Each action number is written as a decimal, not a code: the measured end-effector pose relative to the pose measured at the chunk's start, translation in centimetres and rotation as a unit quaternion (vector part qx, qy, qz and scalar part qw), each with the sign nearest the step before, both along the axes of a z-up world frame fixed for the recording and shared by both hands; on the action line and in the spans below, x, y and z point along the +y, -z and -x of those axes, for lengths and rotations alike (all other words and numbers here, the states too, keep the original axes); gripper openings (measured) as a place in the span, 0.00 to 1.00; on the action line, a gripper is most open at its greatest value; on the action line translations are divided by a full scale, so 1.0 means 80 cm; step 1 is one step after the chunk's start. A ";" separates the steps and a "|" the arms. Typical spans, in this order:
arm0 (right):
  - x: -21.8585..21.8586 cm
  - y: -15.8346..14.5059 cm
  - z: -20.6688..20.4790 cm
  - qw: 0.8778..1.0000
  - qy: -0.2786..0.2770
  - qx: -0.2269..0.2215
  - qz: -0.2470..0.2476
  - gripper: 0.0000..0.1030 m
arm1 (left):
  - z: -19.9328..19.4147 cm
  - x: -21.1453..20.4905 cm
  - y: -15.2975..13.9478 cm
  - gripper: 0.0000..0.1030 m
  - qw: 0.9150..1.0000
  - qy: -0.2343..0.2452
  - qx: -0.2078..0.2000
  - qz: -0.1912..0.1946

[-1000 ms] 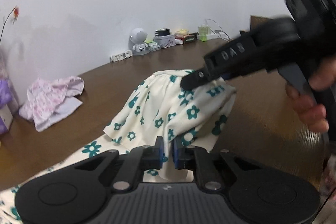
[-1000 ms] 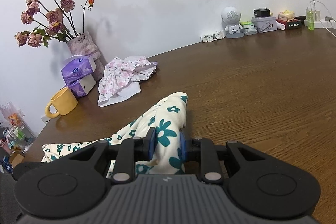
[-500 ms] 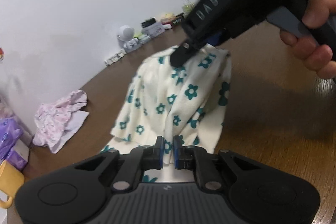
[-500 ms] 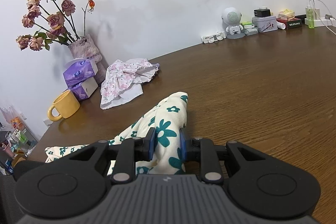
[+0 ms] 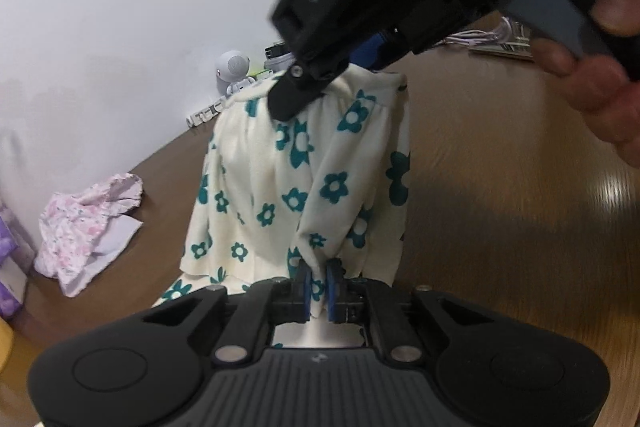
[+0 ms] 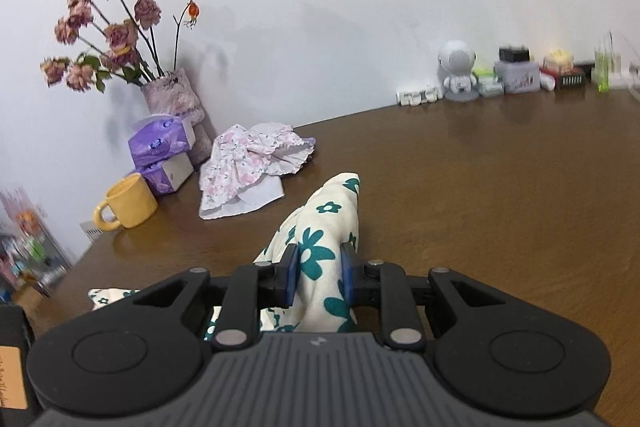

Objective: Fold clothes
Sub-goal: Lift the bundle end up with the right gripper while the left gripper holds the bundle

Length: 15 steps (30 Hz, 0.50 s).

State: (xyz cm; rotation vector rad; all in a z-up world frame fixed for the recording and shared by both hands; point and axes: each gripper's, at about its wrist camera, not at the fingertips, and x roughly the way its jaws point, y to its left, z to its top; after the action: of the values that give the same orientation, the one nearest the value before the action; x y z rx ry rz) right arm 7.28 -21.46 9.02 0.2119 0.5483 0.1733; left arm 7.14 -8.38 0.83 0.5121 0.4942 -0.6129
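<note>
While both grippers hold the cream garment with teal flowers [image 5: 304, 183] up off the desk [image 6: 500, 195], this reads as the lift-and-carry part of a fold. Nearest: left gripper [image 5: 317, 287], jaws pinched nearly shut on a thin bunch of the lower hem. Right gripper [image 6: 318, 275], jaws clamped on a thicker roll of the same cloth, narrow gap packed with fabric. From the left wrist view the right gripper sits higher and beyond, nipping the top edge, a hand [image 5: 600, 95] on its handle; cloth hangs as a sheet between the two grips, bottom part trailing onto the desk.

Further back: crumpled pink floral garment [image 6: 248, 167], untouched. Then yellow mug [image 6: 128, 201], purple tissue packs [image 6: 162, 147], vase of dried roses [image 6: 172, 95], small white robot figure [image 6: 458, 71] at the wall.

Next move, my guess: bring the held edge over onto the resting part, corners level, lay flat, then release. Risk: thin left pinch slipping.
</note>
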 end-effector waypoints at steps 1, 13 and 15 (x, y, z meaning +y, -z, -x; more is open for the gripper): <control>0.002 -0.003 -0.003 1.000 0.001 0.003 0.012 0.20 | -0.003 -0.004 -0.001 0.11 1.000 -0.003 0.002 0.004; 0.040 -0.021 -0.011 0.995 -0.020 -0.004 0.096 0.20 | -0.002 0.089 -0.045 0.52 0.989 -0.018 0.053 0.137; 0.047 -0.023 -0.011 0.994 -0.027 -0.006 0.108 0.20 | -0.013 0.104 -0.050 0.51 0.985 -0.044 0.053 0.157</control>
State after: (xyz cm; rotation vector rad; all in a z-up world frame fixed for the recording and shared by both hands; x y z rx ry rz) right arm 8.19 -17.68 10.88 -0.0150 0.5564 0.1672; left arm 8.20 -0.06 4.83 0.1570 0.5075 -0.6209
